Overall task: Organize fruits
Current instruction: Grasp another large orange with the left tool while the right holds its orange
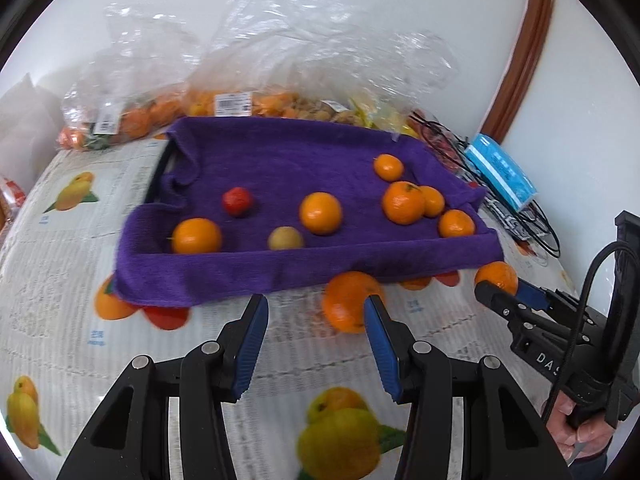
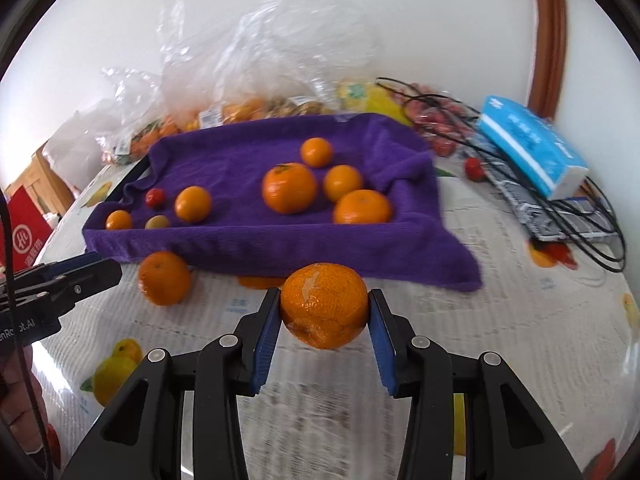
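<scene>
- Right gripper, black with blue pads, is clamped on a round orange mandarin with scuffed peel; both pads press its sides, and it sits at the near edge of the purple towel-lined tray.
- Left gripper, same black-and-blue build, has its jaws spread wide with nothing between them; its right pad sits just in front of a loose orange mandarin lying on the fruit-printed tablecloth, beside the tray's front edge.
- Inside the tray, in the left wrist view: a small red fruit, a small yellowish-brown fruit, and several orange mandarins, one at the near left, one in the middle, and a cluster of four at the right.
- Behind the tray stand clear plastic bags of fruit with price labels.
- To the right lie a blue tissue pack and black cables.
</scene>
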